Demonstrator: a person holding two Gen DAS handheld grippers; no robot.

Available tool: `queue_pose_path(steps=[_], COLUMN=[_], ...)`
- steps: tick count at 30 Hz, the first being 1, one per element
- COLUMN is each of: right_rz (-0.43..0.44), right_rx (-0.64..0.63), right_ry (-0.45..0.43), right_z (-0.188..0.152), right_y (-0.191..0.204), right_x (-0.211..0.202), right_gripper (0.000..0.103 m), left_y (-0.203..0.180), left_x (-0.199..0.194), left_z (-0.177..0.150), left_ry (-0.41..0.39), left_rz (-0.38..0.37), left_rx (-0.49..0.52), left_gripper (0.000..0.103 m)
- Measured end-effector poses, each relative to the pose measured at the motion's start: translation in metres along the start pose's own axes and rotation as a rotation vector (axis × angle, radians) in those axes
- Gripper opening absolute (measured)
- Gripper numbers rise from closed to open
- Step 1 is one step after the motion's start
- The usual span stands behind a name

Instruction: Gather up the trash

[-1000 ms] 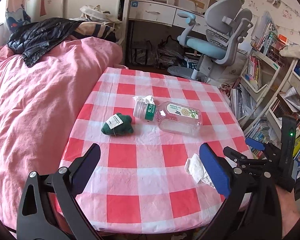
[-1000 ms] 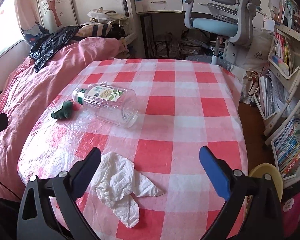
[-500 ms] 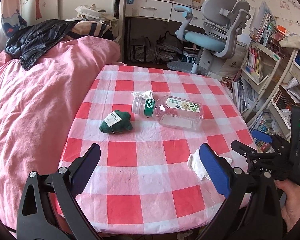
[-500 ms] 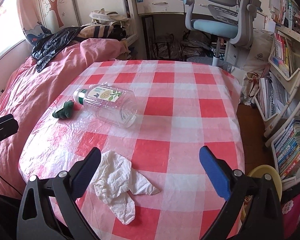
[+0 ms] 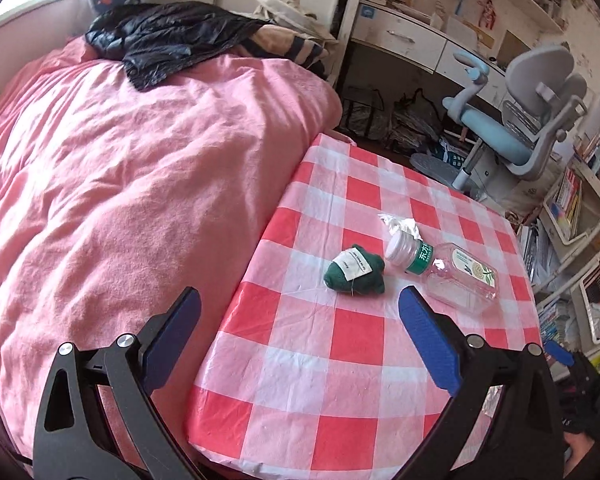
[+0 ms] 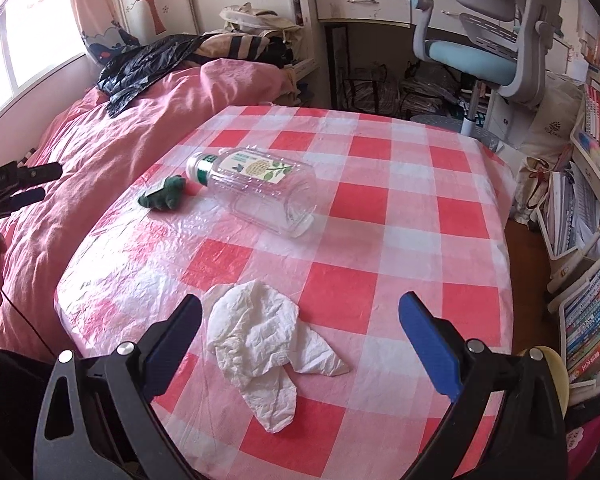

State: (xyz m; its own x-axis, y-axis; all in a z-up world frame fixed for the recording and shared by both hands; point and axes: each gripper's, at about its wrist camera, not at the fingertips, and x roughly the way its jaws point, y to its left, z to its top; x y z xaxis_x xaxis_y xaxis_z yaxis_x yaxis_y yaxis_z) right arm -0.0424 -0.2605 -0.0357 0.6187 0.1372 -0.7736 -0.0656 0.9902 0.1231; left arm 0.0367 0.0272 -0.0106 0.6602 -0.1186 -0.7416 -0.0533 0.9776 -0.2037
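An empty clear plastic bottle (image 5: 456, 276) with a green label lies on its side on the red-and-white checked table (image 5: 340, 360); it also shows in the right wrist view (image 6: 260, 192). A green crumpled wad (image 5: 354, 270) lies left of its cap, and shows in the right wrist view (image 6: 165, 197). A small white scrap (image 5: 400, 225) lies behind the cap. A crumpled white tissue (image 6: 262, 340) lies near the table's front. My left gripper (image 5: 300, 344) is open and empty, over the table's left edge. My right gripper (image 6: 300, 348) is open and empty, just above the tissue.
A bed with a pink cover (image 5: 120, 184) abuts the table's left side, with a black jacket (image 5: 168, 40) on it. A grey-blue desk chair (image 6: 492, 40) and a desk stand behind. Bookshelves (image 6: 592, 208) stand at the right. A yellow round thing (image 6: 556, 368) sits low right.
My left gripper has swung left, now facing the table's left edge and the bed. My right gripper has moved slightly nearer the tissue. Nothing on the table moved.
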Motion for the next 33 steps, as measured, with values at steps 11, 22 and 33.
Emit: queue_pose_path(steps=[11, 22, 33], right_rz=[0.055, 0.039, 0.026], right_rx=[-0.167, -0.155, -0.189], right_ry=[0.135, 0.172, 0.212], right_z=[-0.011, -0.005, -0.008], right_y=[0.036, 0.035, 0.039], right_x=[0.031, 0.052, 0.06], right_gripper=[0.095, 0.09, 0.046], left_y=[-0.052, -0.078, -0.098], left_x=[0.078, 0.14, 0.146], left_z=[0.007, 0.017, -0.013], left_ry=[0.097, 0.099, 0.225], left_rz=[0.002, 0.012, -0.052], left_rx=[0.275, 0.388, 0.518], left_gripper=[0.095, 0.095, 0.047])
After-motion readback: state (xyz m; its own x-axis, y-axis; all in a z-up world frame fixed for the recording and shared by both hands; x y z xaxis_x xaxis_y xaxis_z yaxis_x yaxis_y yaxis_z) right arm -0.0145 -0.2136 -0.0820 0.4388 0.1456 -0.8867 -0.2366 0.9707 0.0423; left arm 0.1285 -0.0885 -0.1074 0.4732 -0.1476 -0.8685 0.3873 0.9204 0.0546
